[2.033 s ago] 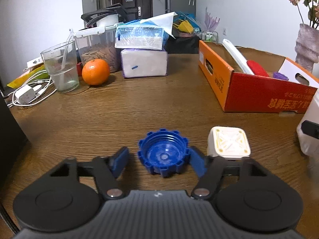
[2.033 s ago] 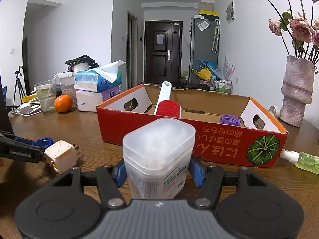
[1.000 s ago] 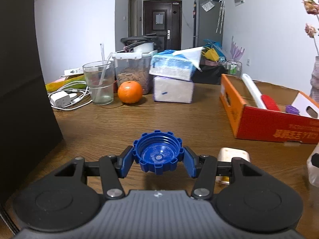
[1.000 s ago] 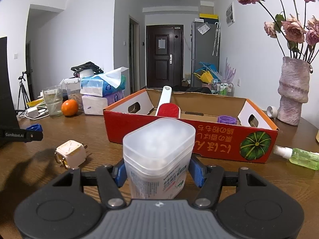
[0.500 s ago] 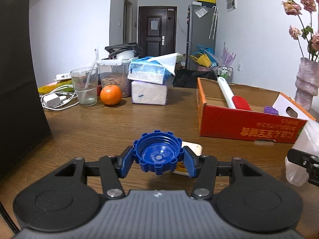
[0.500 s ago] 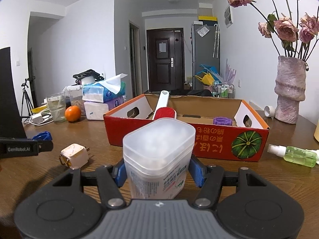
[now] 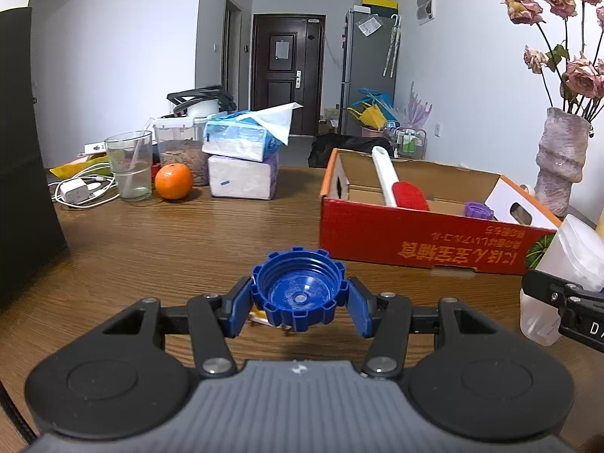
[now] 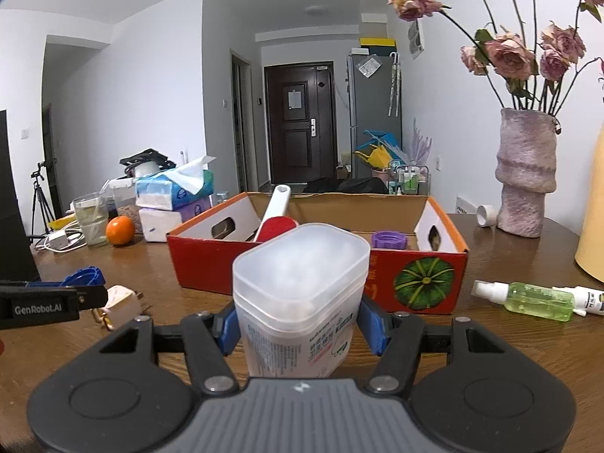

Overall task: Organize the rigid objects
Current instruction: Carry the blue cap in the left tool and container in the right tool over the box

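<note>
Both grippers same build: left gripper (image 7: 298, 304) and right gripper (image 8: 298, 326) have matte black bodies w/ a ribbed grey centre plate bearing a small white logo, two round black discs at the sides, black link arms w/ silver screws at pivots, and blue pads (image 7: 238, 307) on the fingers. Side of left gripper reads "GenRobot.AI" in white, seen from right wrist.

Bare table (image 7: 181, 241) lies open between the near edge and the red cardboard box (image 7: 415, 234). The box's front wall blocks the right; a brush (image 7: 400, 185) and purple cap (image 7: 478, 210) occupy its floor. A white plug (image 8: 120, 302) sits near left.
</note>
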Action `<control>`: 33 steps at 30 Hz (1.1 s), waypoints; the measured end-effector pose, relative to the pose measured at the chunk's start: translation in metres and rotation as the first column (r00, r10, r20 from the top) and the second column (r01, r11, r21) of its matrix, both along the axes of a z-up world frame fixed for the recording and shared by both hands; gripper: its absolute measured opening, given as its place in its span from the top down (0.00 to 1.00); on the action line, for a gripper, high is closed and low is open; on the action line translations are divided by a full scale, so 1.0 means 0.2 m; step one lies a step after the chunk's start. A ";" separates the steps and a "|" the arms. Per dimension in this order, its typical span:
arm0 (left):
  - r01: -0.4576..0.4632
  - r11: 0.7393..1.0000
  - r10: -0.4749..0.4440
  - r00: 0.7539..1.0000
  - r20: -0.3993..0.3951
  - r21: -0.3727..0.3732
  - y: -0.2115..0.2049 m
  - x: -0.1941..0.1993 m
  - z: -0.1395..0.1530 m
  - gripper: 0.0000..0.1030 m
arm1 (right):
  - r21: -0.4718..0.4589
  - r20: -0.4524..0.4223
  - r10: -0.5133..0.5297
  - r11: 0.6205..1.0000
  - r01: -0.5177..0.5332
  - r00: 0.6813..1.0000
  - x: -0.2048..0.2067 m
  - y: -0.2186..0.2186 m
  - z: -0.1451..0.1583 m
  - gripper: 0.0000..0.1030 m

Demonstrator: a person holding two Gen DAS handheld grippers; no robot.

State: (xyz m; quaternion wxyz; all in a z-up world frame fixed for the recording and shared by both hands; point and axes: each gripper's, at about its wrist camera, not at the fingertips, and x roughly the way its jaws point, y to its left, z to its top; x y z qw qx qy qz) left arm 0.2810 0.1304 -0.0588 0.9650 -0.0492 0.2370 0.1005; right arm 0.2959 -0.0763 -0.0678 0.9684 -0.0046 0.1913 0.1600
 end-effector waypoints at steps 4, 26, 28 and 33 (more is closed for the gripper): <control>0.000 1.000 0.000 1.000 0.004 0.000 -0.05 0.03 0.01 0.48 | 0.010 0.006 -0.011 1.000 0.010 1.000 0.01 -0.05 0.01 0.40; 0.016 1.000 -0.015 0.998 0.066 -0.014 -0.22 0.31 0.14 0.48 | 0.052 0.042 -0.099 0.994 0.096 0.994 0.22 -0.18 0.10 0.40; 0.015 1.000 -0.014 0.997 0.072 -0.013 -0.23 0.33 0.15 0.48 | 0.049 0.047 -0.101 0.994 0.098 0.994 0.24 -0.17 0.10 0.40; 0.017 1.000 -0.016 0.996 0.082 -0.017 -0.24 0.40 0.16 0.48 | 0.051 0.054 -0.106 0.993 0.103 0.993 0.31 -0.16 0.12 0.40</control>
